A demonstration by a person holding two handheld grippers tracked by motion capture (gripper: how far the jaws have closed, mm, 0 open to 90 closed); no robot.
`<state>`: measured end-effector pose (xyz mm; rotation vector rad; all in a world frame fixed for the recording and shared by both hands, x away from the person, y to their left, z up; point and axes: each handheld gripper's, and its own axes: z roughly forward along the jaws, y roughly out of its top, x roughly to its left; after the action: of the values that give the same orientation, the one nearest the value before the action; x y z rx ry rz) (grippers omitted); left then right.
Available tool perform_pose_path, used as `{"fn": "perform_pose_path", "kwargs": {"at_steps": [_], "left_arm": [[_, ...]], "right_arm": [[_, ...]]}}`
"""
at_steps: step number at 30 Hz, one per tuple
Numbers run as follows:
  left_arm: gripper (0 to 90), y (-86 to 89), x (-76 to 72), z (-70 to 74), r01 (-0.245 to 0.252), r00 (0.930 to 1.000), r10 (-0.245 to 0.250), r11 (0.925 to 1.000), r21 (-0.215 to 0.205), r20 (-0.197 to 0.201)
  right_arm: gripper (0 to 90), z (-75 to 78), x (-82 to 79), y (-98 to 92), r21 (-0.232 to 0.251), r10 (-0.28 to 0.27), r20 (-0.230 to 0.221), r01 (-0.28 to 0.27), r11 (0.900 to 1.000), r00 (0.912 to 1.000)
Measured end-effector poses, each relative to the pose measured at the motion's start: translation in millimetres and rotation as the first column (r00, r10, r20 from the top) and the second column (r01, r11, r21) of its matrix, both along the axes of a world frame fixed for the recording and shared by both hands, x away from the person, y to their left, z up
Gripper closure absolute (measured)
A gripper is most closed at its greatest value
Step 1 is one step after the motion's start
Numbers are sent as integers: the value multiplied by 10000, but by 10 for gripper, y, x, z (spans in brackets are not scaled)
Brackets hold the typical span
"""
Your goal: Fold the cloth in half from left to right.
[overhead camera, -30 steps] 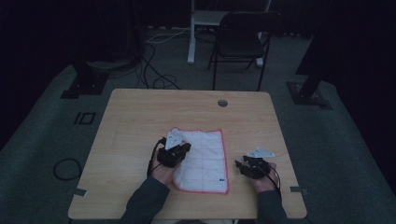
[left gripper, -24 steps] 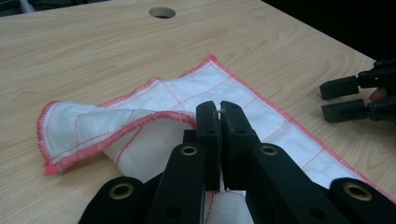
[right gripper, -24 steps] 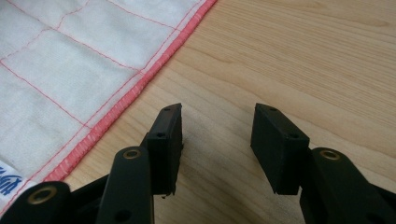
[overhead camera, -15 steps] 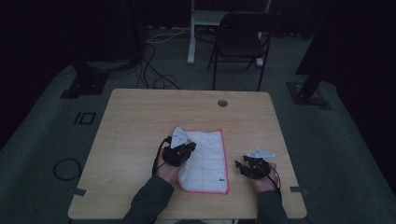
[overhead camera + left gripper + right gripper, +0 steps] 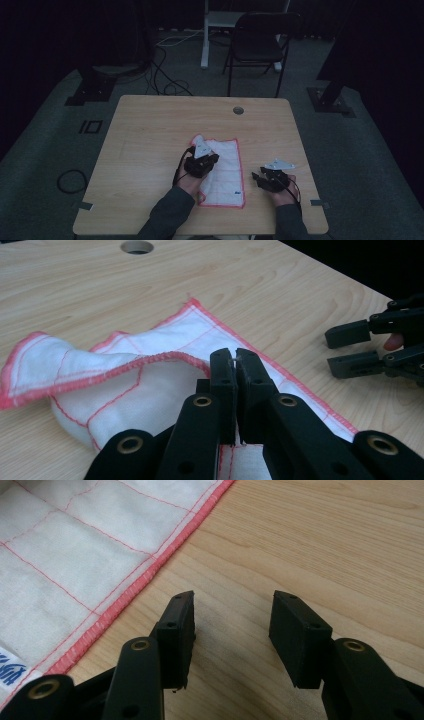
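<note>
White cloth [image 5: 224, 170] with red hem lies on wooden table [image 5: 150, 150], near-centre, its 10 o'clock corner folded over and lifted. Left gripper [image 5: 235, 362] jaws pinched tight on the cloth's hem, sitting over the cloth's 9 o'clock side. Right gripper [image 5: 232, 625] jaws wide apart, holding nothing, resting on bare wood just at 3 o'clock of the cloth, apart from the hem.

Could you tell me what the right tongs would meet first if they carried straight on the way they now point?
Probably bare light wooden table. In the right gripper view the open right tongs aim along the wood, with the white cloth with a red stitched hem lying off to one side. Depth is hard to judge.
</note>
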<state>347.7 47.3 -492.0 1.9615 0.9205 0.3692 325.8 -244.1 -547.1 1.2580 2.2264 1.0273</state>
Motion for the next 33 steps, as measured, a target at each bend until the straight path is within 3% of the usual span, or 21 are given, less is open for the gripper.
{"fn": "perform_pose_path", "kwargs": {"at_steps": [21,33], "left_arm": [[879,-376,53,-120,702,9969,-691,9971,285,-383],[878,-504,59,-93,984,9940,-969,9948,279,-515]], "right_arm": [[529,-6,-6,-2,40,-2,46,2,10000,10000],[529,-9,-6,-4,62,8,64,-8,10000,10000]]}}
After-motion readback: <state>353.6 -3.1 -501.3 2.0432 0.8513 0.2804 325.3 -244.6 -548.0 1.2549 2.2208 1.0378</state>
